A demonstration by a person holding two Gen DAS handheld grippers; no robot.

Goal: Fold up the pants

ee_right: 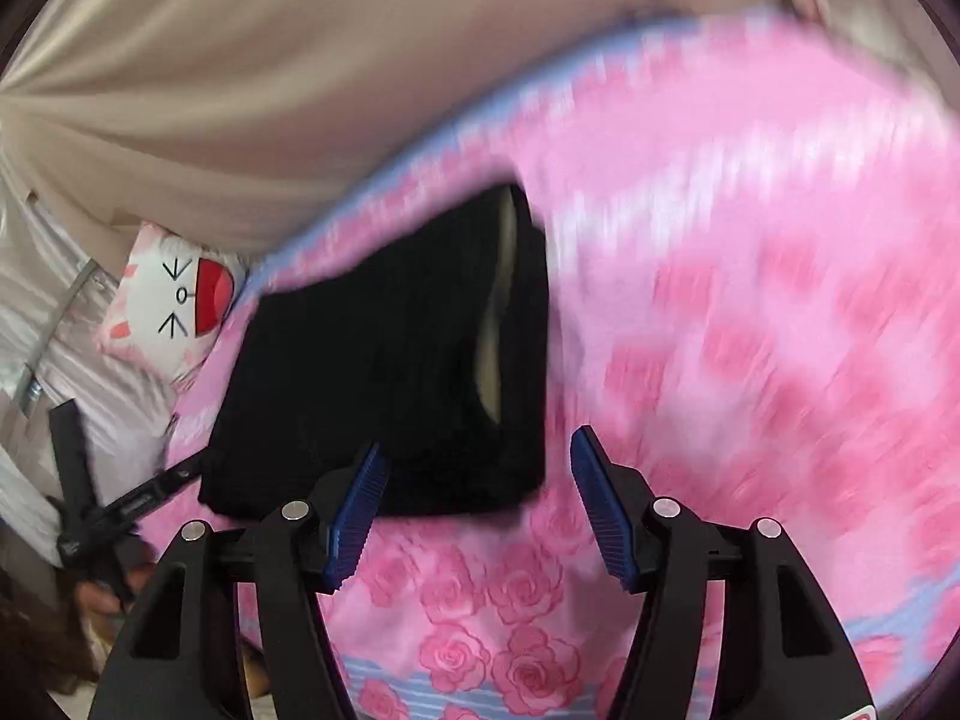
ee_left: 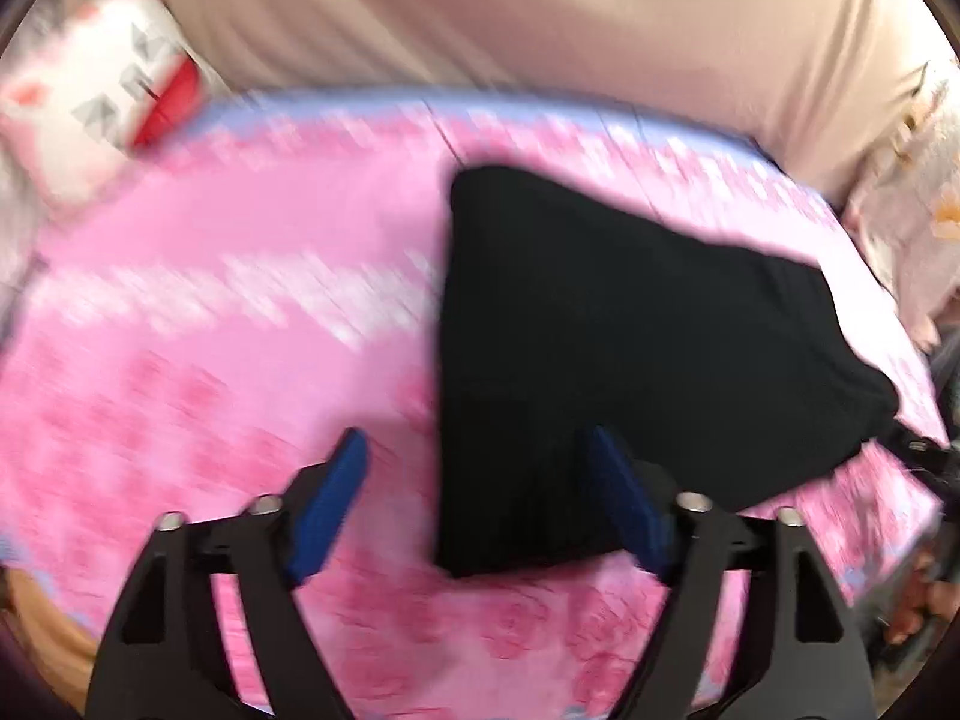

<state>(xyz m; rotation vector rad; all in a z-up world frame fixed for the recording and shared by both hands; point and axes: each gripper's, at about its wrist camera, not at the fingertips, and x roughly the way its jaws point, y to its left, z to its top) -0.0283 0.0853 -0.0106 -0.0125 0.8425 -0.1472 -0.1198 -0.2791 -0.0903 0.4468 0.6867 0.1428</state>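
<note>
While both my claws hang off the cloth, the scene reads like this:

Pants: the black soft-knit pants [ee_left: 600, 330] lie folded into a compact, roughly rectangular bundle on the pink rose-printed bedsheet [ee_left: 210, 330], flat enough to look nearly finished.

Left claw: my left gripper [ee_left: 480, 450] stands wide, nothing between its ribbed blue pads [ee_left: 336, 498]; it hovers at the bundle's near corner, one pad over the fabric, though I cannot tell if it touches.

Right claw: my right gripper [ee_right: 474, 450] is parted too, empty, poised at the opposite near corner, probably to square the edge.

Texture: the knit is matte and limp; a pale lining strip [ee_right: 498, 324] shows in one fold.

Surroundings: a white cat-face cushion [ee_right: 174, 300] rests beside the beige draped curtain [ee_left: 510, 30].
</note>
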